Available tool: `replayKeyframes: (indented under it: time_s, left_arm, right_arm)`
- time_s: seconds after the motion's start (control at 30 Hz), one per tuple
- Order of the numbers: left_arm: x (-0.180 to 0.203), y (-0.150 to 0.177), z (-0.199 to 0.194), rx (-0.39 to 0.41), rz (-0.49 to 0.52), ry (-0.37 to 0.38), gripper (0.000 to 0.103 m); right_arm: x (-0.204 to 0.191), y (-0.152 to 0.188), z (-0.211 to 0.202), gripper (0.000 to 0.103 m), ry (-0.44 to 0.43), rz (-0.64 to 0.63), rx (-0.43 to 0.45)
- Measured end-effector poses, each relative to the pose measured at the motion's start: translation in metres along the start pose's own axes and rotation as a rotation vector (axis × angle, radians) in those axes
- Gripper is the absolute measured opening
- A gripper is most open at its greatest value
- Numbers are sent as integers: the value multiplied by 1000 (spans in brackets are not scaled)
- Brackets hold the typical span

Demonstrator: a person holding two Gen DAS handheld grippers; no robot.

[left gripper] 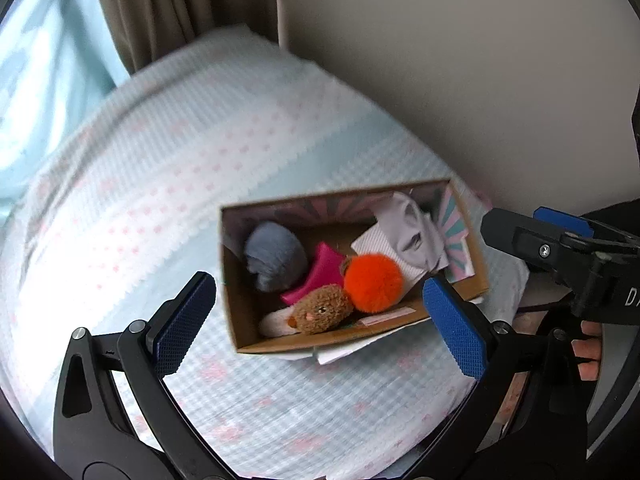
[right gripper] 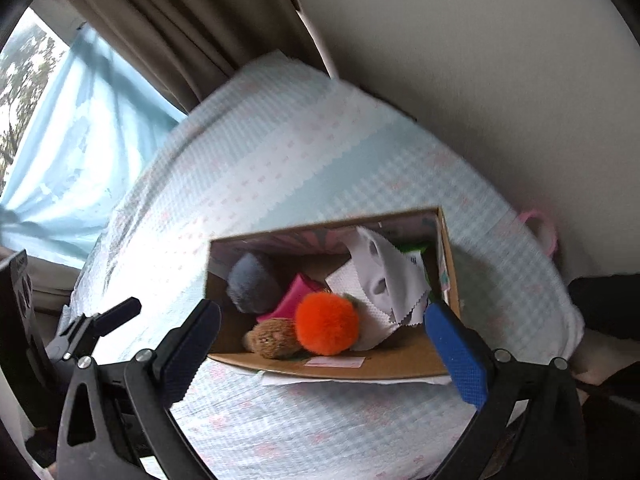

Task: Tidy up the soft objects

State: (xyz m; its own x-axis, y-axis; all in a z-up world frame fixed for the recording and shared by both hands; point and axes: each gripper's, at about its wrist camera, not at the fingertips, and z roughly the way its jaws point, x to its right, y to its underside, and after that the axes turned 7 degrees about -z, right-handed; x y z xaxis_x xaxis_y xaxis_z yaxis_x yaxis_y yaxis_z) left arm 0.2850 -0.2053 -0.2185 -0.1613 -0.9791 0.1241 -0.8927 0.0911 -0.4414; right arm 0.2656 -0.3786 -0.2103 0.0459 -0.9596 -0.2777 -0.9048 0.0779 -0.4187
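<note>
An open cardboard box (left gripper: 240, 312) (right gripper: 400, 366) lies on a bed. It holds a grey fluffy ball (left gripper: 274, 256) (right gripper: 252, 284), a magenta pouch (left gripper: 316, 276) (right gripper: 294, 296), an orange pompom (left gripper: 373, 283) (right gripper: 327, 323), a brown plush (left gripper: 322, 310) (right gripper: 276, 338) and white cloths (left gripper: 408, 236) (right gripper: 384, 276). My left gripper (left gripper: 320, 326) is open and empty, above the box's near side. My right gripper (right gripper: 322, 350) is open and empty, also over the box's near side; it shows at the right of the left wrist view (left gripper: 532, 236).
The bed has a pale blue and pink quilt (left gripper: 160, 168) (right gripper: 300, 152). A beige wall (left gripper: 460, 60) runs along the right. Brown curtains (left gripper: 168, 8) and a light blue curtain (right gripper: 80, 152) hang at the far left by a window. A pink loop (right gripper: 540, 228) lies at the bed's right edge.
</note>
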Motion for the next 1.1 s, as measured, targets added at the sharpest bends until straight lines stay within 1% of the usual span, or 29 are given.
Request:
replayKeyframes:
  time_s: [0.2,0.23,0.3,0.37,0.47,0.53,0.63,0.8,0.93,1.03,1.1]
  left_arm:
    - [-16,2,-91,149,-15,23,103]
    - [-19,4,-106,175,-11,20,103]
    - [-24,10,-140,241,1,13,103]
    - [-30,16,-164,286,9,7,103]
    - [-41,30,-202,356,3,12,103]
    - [-49,38,-220,390,-10,15,103]
    - [-60,50,-242,429,-29,18,103]
    - [-69,75,-269,488,-39,13,103]
    - [-66,92,-284,537,-25,2,103]
    - [-64,100,-290,557,-28,10,103]
    - [-62,105,-292,570,-27,8,103]
  right_arm:
    - [-48,4,-85,102,90,-76,160]
    - [-58,7,-104,102,108,-87,191]
    - [-70,13,-125,102,131,-98,230]
    - [-86,23,-153,102,173,-113,285]
    - [-102,36,-178,102,200,-122,335]
    - [-113,47,-194,102,222,-138,377]
    - [-127,62,-210,102,253,-163,424]
    - [-138,86,-226,102,271,-168,472]
    - [-142,103,-234,102,288,-170,504]
    - [-145,112,-240,102,318,-167,526]
    - [-147,116,-243,102,321,-162,536]
